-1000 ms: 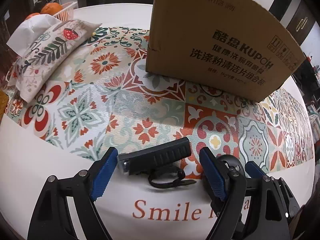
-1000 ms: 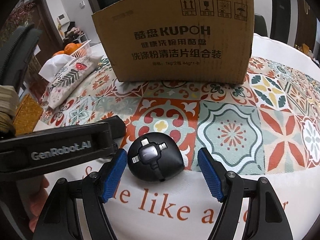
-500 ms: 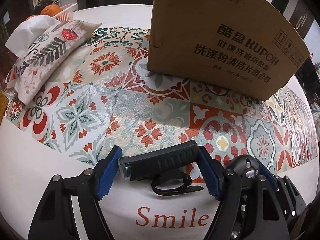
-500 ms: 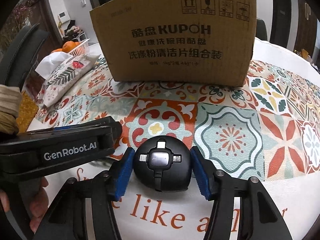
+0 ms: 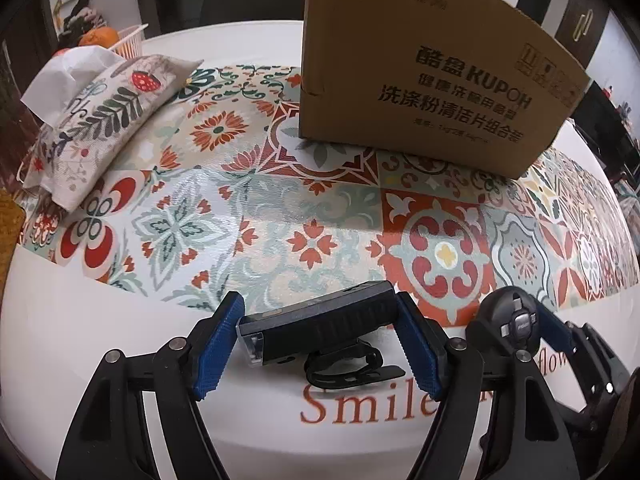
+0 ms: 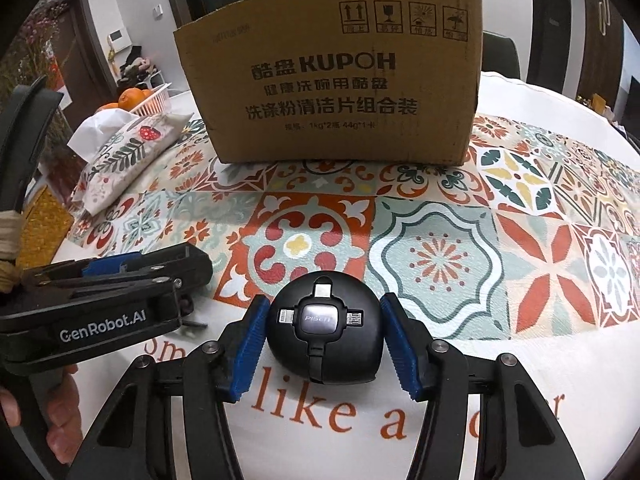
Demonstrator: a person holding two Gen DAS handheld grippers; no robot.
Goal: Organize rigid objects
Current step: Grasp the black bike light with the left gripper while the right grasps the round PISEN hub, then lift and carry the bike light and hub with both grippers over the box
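My left gripper [image 5: 320, 340] is shut on a black bar-shaped bike light [image 5: 320, 324] with a rubber strap, held by its ends a little above the white tablecloth. My right gripper [image 6: 322, 344] is shut on a round black cable hub [image 6: 324, 340] with several plug tips on top. The hub also shows in the left wrist view [image 5: 510, 320], just right of the light. The left gripper's body shows at the left of the right wrist view [image 6: 100, 300]. An open brown cardboard box [image 6: 332, 92] stands behind on the patterned mat; the left wrist view [image 5: 420, 80] shows it too.
A floral tissue pouch [image 5: 96, 132] lies at the far left of the patterned mat [image 6: 420, 248]. A white basket of oranges [image 6: 144, 100] stands behind it. The round table's edge curves close in front. A dark chair [image 5: 248, 4] stands behind the table.
Both grippers closed from open onto their objects: the left on the bike light, the right on the cable hub. Both objects have since risen slightly off the cloth.
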